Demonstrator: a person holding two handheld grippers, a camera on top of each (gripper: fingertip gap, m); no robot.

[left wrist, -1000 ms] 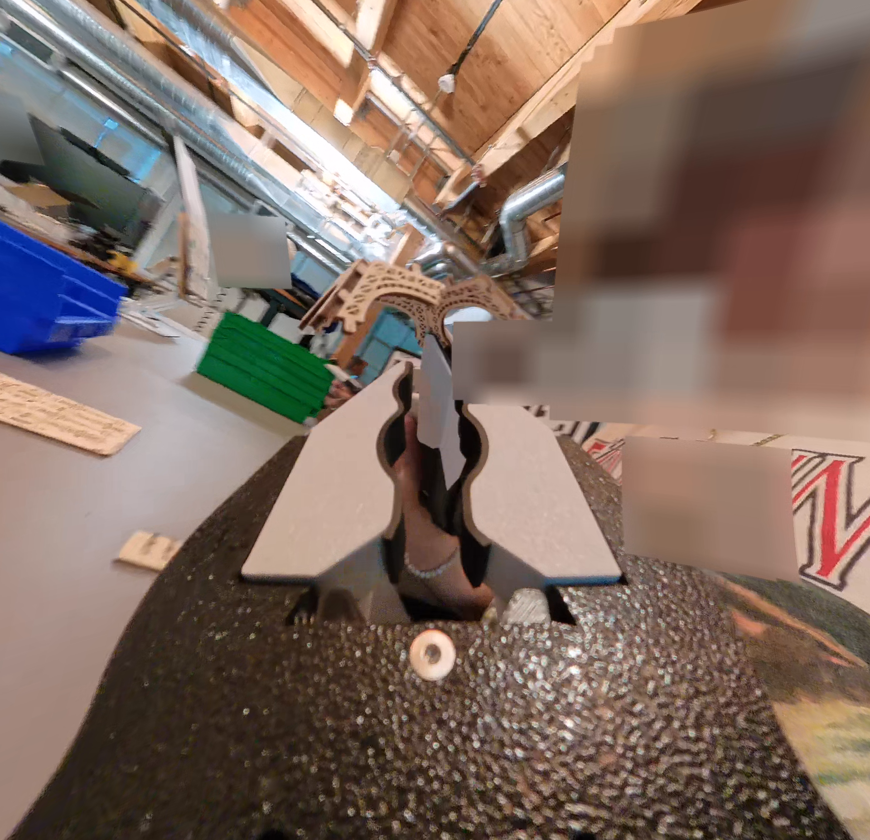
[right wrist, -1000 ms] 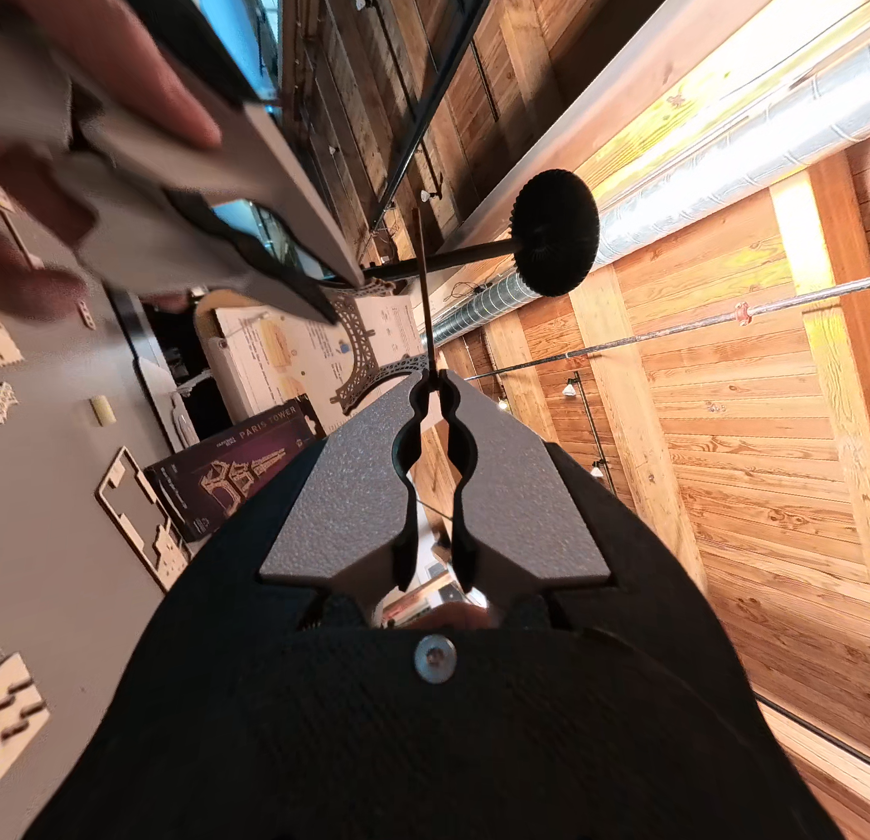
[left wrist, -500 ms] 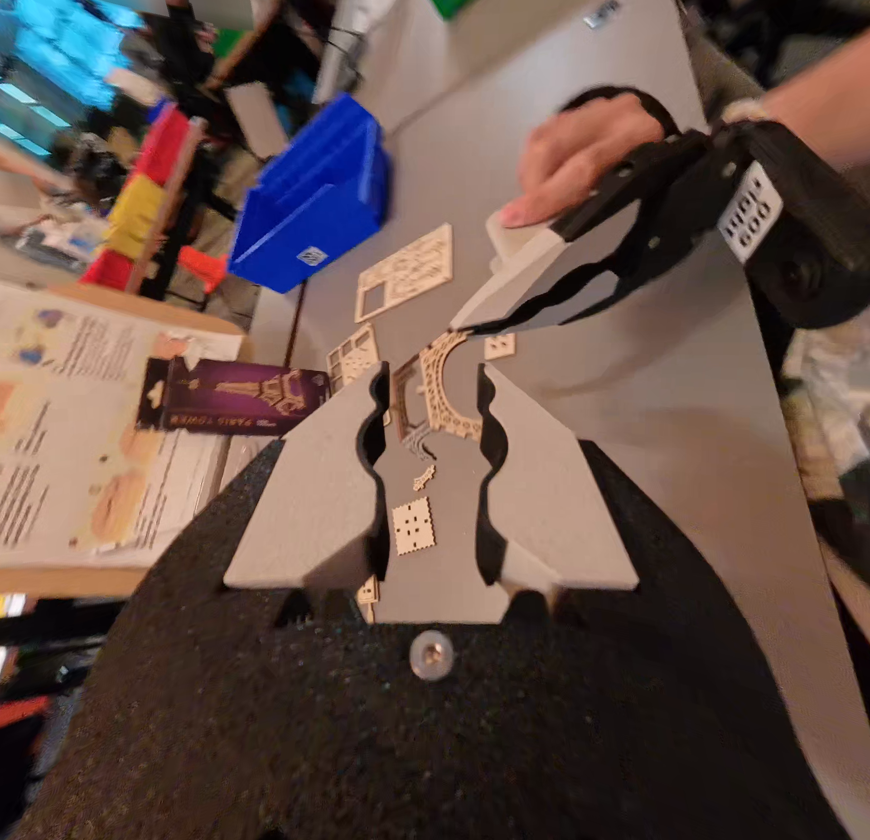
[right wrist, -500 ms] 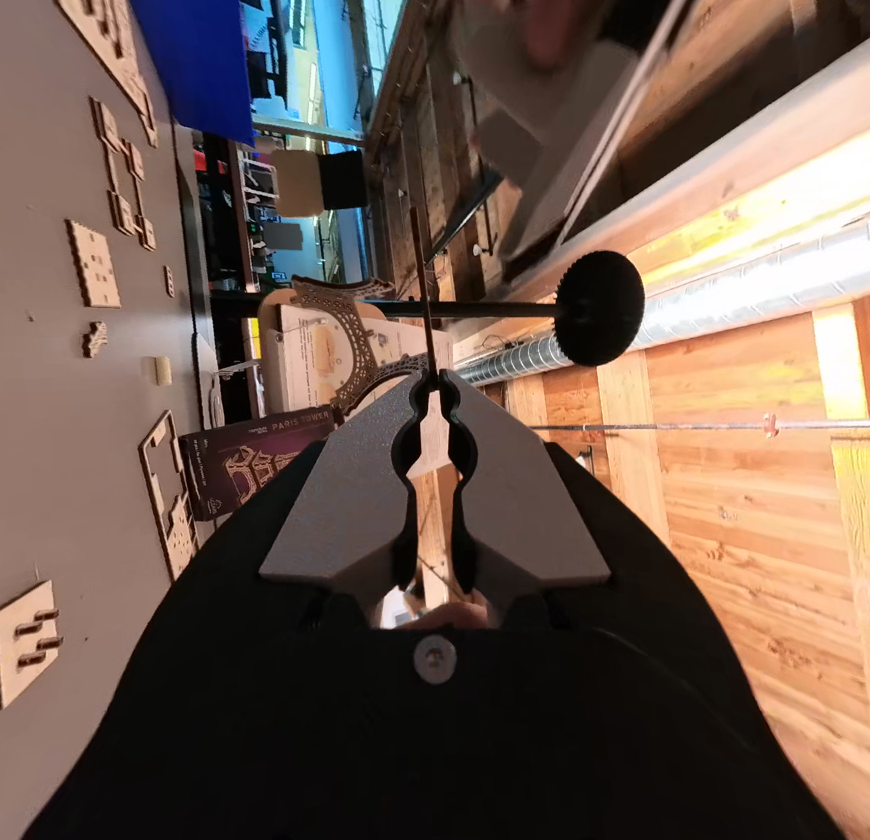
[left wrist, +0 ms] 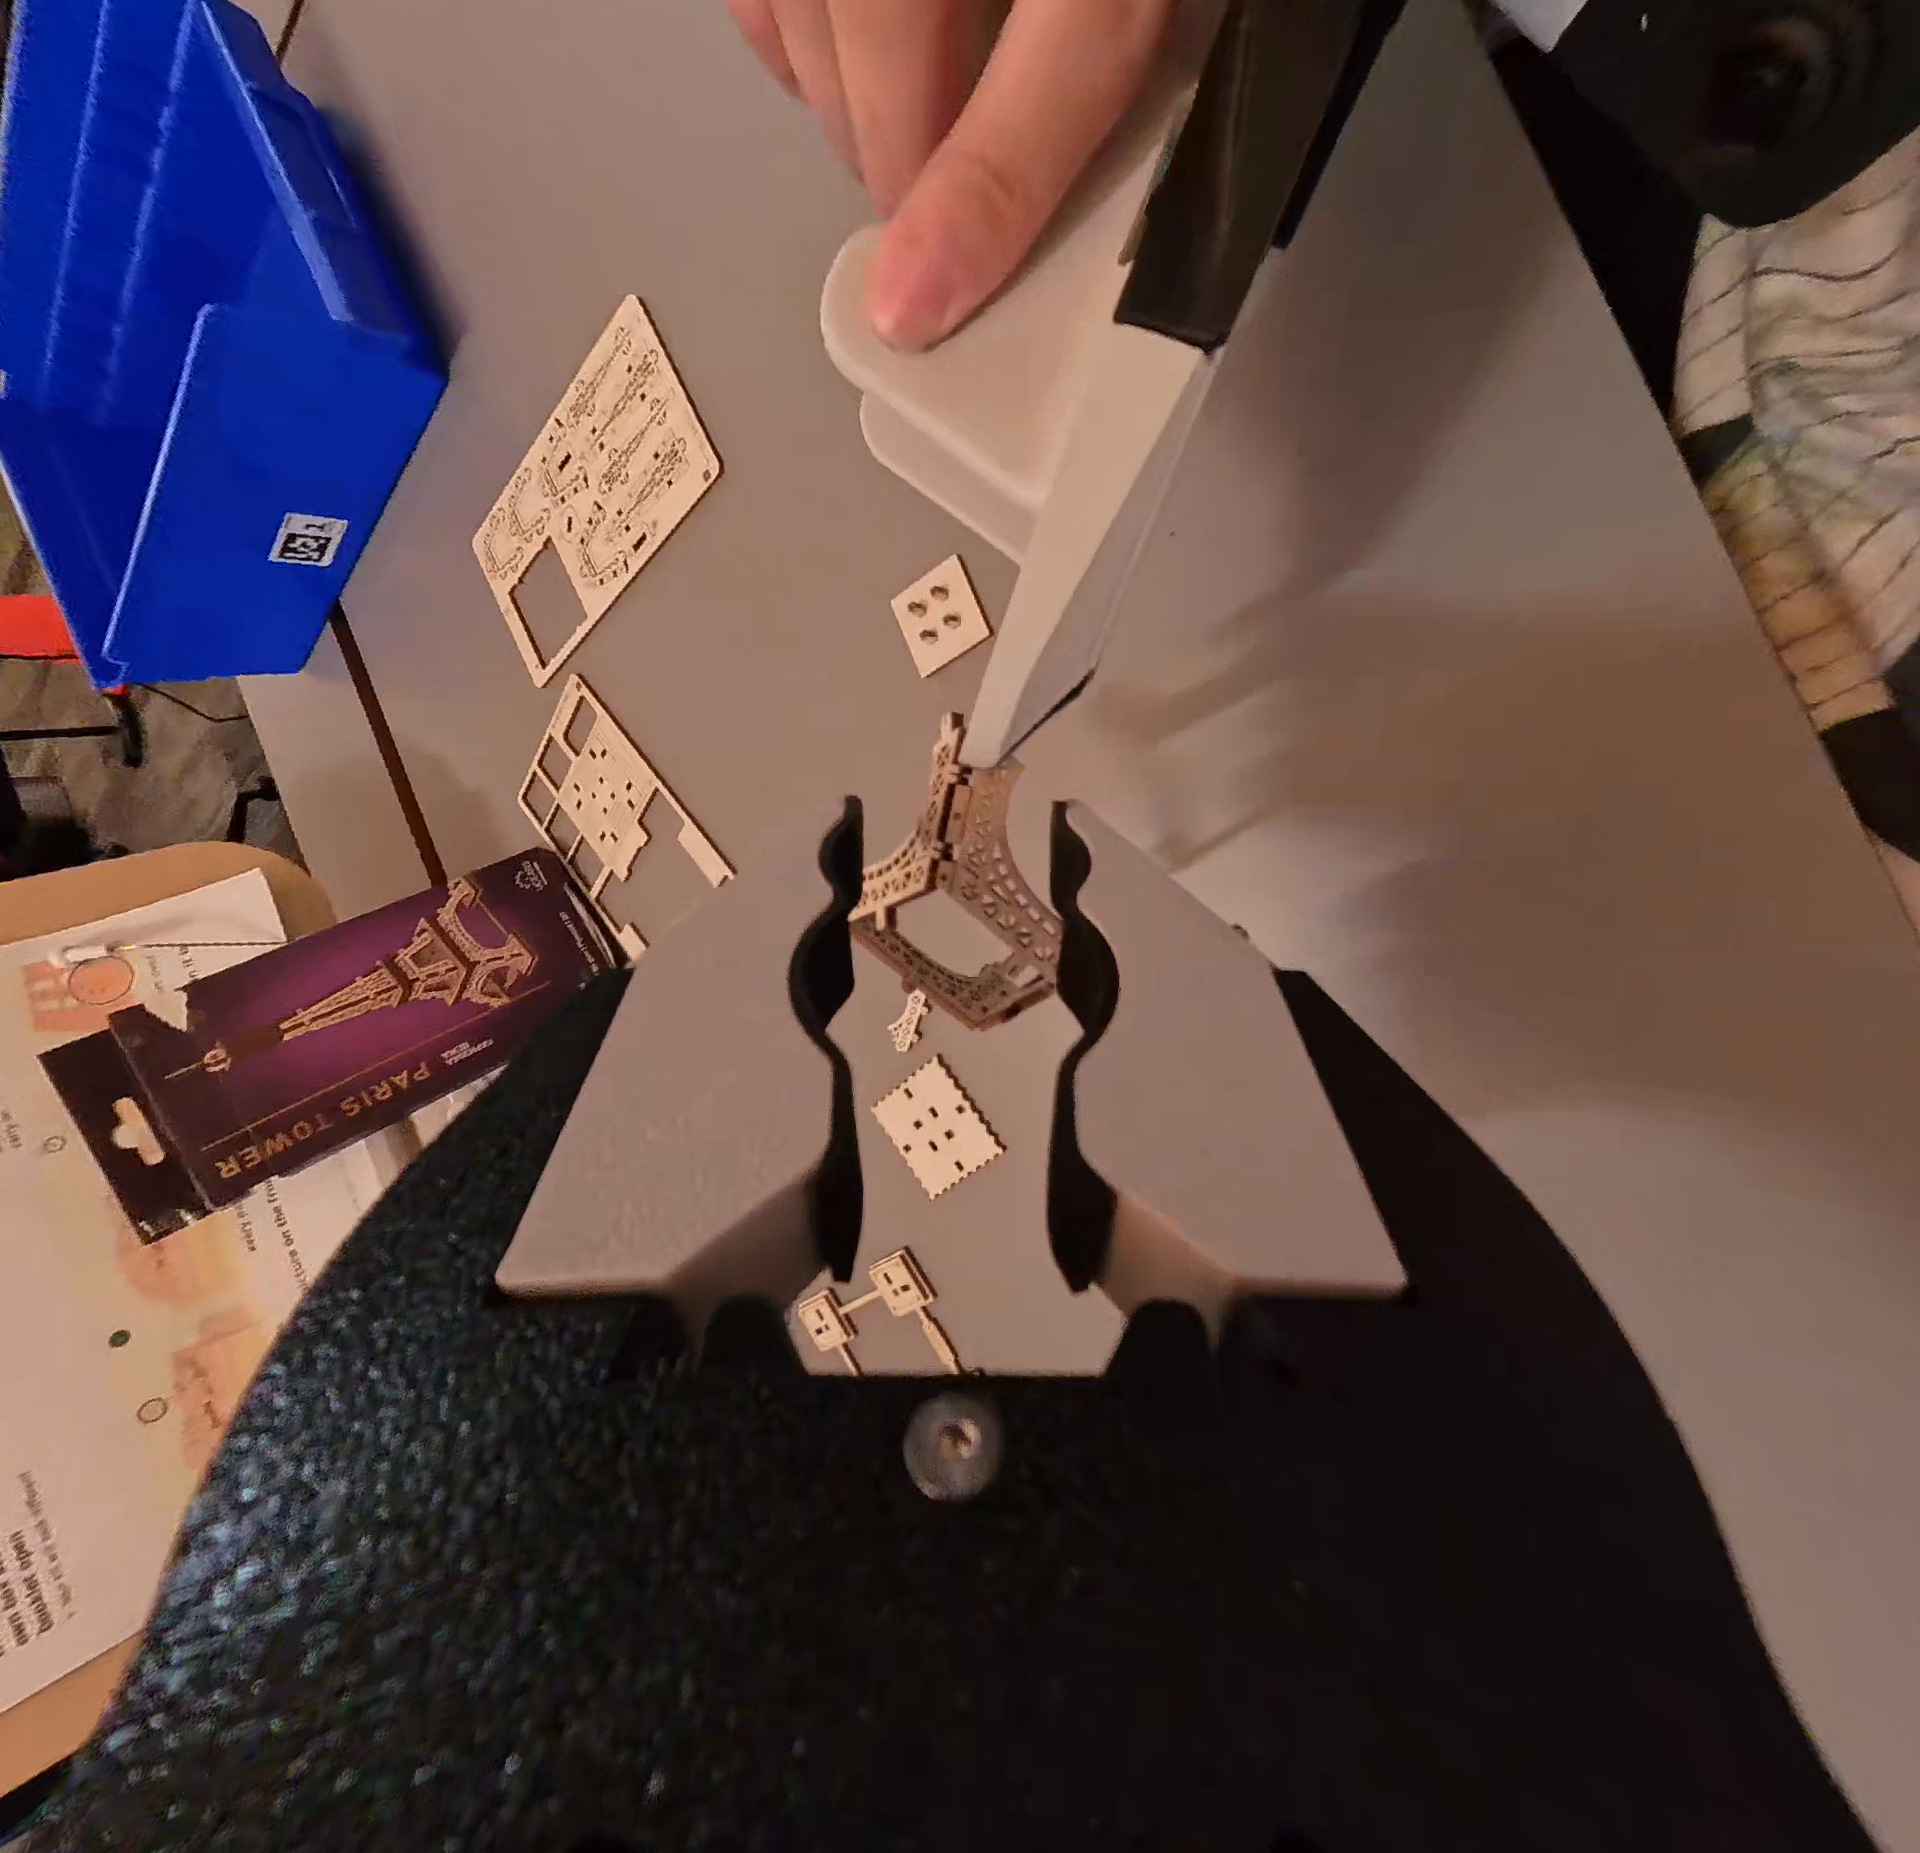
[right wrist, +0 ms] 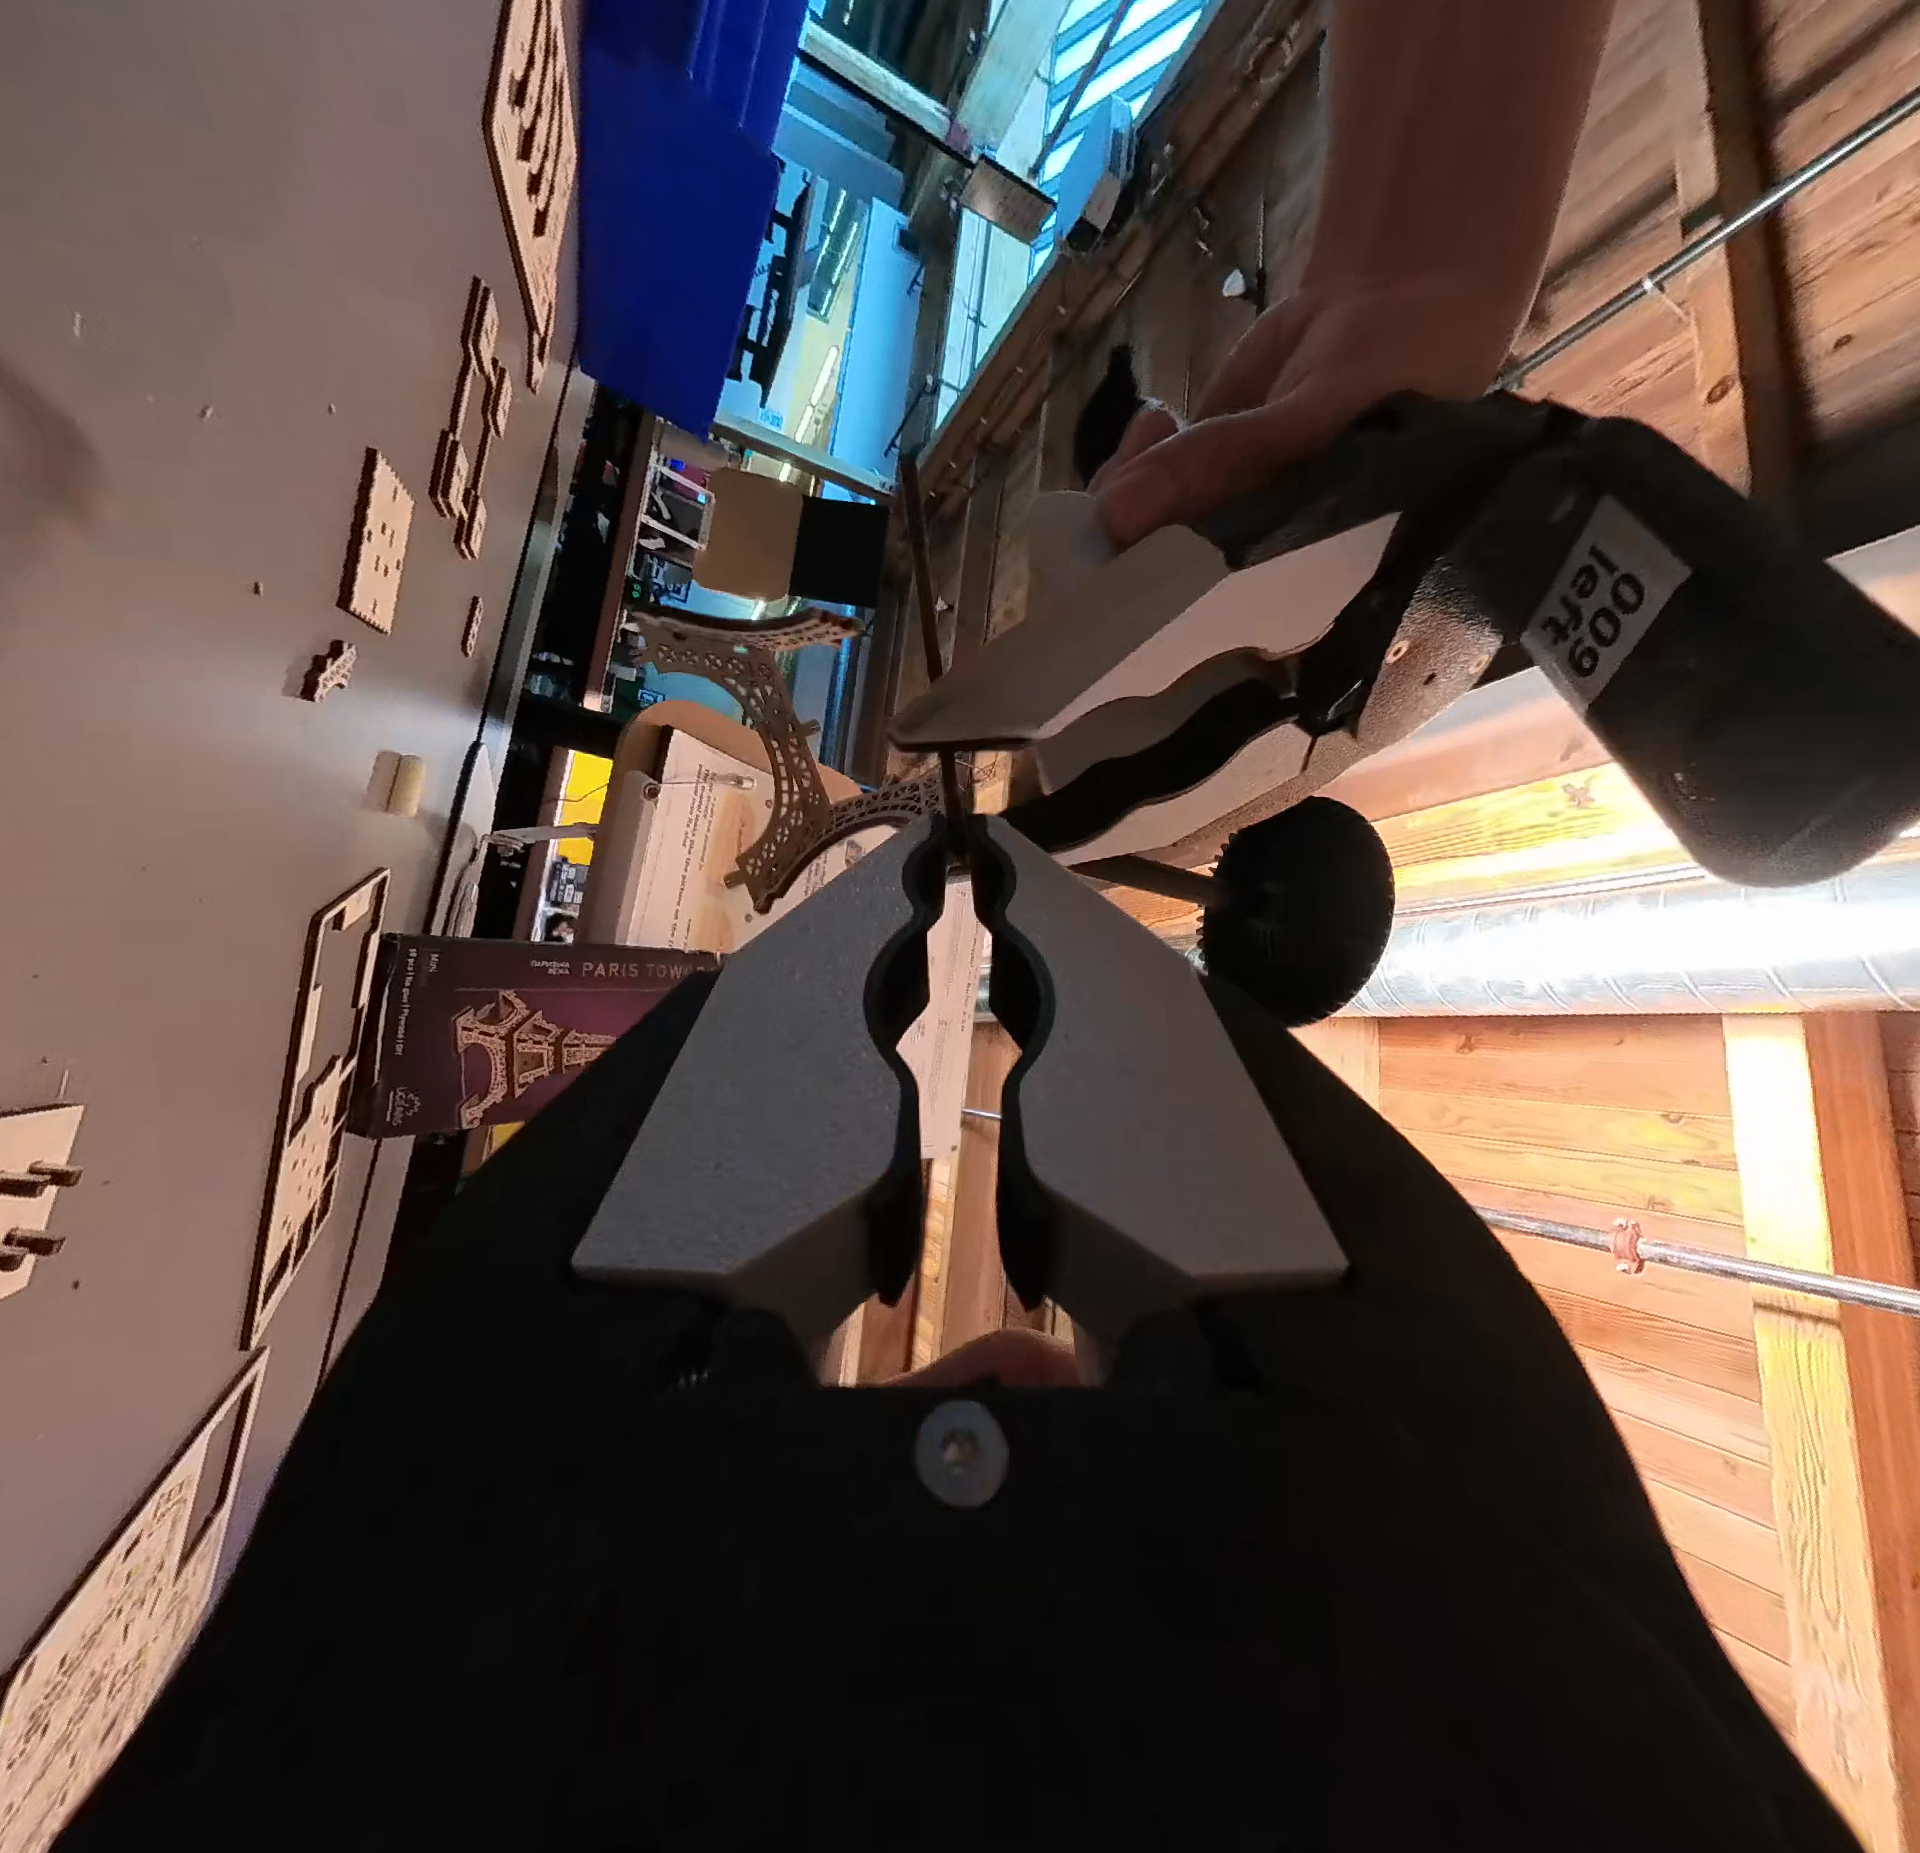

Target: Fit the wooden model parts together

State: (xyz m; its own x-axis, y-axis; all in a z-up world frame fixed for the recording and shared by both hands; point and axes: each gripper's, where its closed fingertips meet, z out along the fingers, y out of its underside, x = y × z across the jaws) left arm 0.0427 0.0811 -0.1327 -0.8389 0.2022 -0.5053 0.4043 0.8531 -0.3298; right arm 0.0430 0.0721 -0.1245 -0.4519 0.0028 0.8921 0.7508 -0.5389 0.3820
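Note:
The wooden lattice tower section (left wrist: 951,910) hangs above the grey table (left wrist: 1403,660), pinched at its narrow end by my right gripper (left wrist: 1000,752), which comes down from the top of the left wrist view. My left gripper (left wrist: 956,816) is open and empty, and the tower's base sits in the gap between its tips. In the right wrist view my right gripper (right wrist: 951,829) is shut on the tower section (right wrist: 774,733), whose arched legs stick out to the left. The left gripper (right wrist: 971,754) reaches in from the right, jaws apart around a thin upright part (right wrist: 923,577).
Loose parts lie on the table: a four-hole square (left wrist: 940,614), a slotted square (left wrist: 938,1138), a tiny piece (left wrist: 907,1019) and part sheets (left wrist: 597,494). A blue bin (left wrist: 187,349), a purple box (left wrist: 343,1024) and an instruction sheet (left wrist: 62,1284) are at the left. Left and right tips are no more than a few centimetres apart. The tiny piece (left wrist: 907,1019) is about 20 cm from both grippers' fingertips.
My left gripper has swung from pointing up at the ceiling down toward the table, its jaws stand wider, and it has closed in on the tower section. My right gripper has kept its hold.

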